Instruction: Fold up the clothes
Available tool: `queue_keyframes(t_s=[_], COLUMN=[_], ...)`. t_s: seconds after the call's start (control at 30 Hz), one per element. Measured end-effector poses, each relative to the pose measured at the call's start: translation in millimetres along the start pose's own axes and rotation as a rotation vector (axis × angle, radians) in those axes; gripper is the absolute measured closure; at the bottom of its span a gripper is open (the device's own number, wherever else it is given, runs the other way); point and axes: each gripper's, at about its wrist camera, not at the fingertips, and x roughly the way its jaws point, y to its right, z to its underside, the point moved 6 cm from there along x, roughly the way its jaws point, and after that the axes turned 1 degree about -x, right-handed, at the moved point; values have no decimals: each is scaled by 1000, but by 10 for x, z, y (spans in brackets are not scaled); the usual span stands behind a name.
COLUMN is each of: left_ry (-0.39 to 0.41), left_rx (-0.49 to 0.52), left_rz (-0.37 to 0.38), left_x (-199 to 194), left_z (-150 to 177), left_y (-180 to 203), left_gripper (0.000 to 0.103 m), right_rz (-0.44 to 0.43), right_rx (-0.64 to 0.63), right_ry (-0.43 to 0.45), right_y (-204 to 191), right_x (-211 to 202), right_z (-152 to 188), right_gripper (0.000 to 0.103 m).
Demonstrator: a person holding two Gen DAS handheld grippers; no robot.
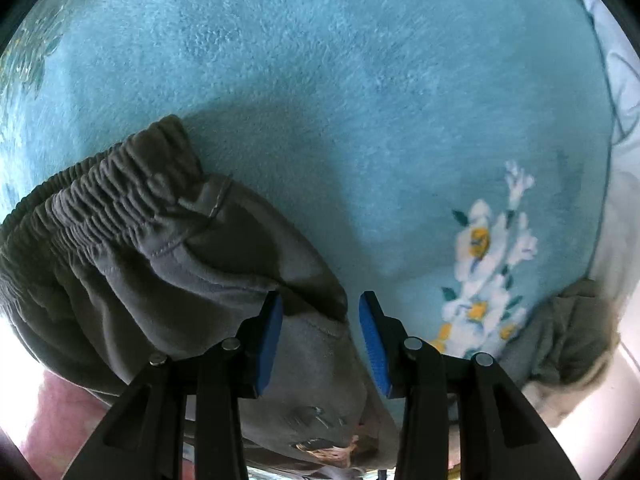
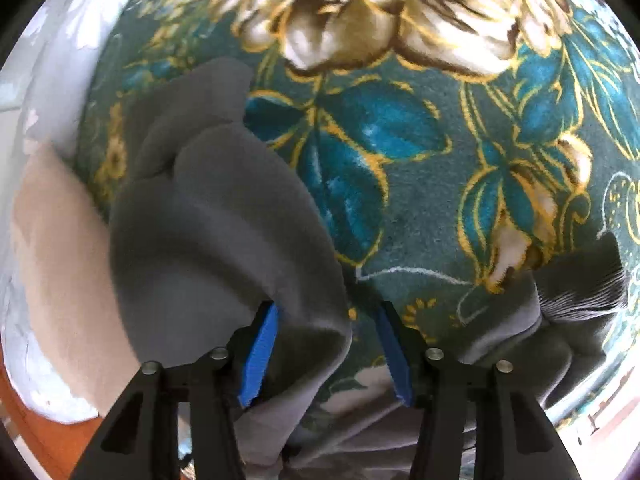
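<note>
Mid-fold: my left gripper [image 1: 320, 340] and right gripper [image 2: 326, 350] hover, jaws apart, over grey trousers [image 1: 132, 248]. Next: pinch fabric at 6 o'clock.

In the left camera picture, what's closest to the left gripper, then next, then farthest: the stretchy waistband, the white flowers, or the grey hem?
From the left gripper:
1. Grey hem, between the fingers.
2. White flowers, to the right.
3. Stretchy waistband, upper left.
</note>
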Motion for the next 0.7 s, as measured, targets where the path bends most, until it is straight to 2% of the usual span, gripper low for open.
queue_keyframes(t_s=[0.03,0.1,0.13,0.2,0.3,0.47,0.6,0.7], left_ry=[2,8,12,21,44,87,83,99], left_rx=[4,25,39,54,76,124,146,197], left_rz=[-12,-49,-64,-74,-68,-9,73,111], left_x=[7,13,13,2,-42,-186,-318,-475], left_z=[4,17,25,43,98,241,373,430], left_y=[5,13,17,14,21,2,-65,-65], left_gripper=[63,73,74,84,94,96,97,98], right_rz=[8,6,0,-15,-71,-183,-193,-177], right_rx=[8,6,3,-4,-24,-41,19,6], right_ry=[1,-3,-5,-1,21,64,45,24], right_y=[-4,-32,-55,-109,-204,-178,142,134], right_x=[17,19,15,-43,-217,-673,-1065,-1206], right_z=[-3,-1,0,4,24,184,462,515], right_gripper=[59,74,78,99,100,100,100,100])
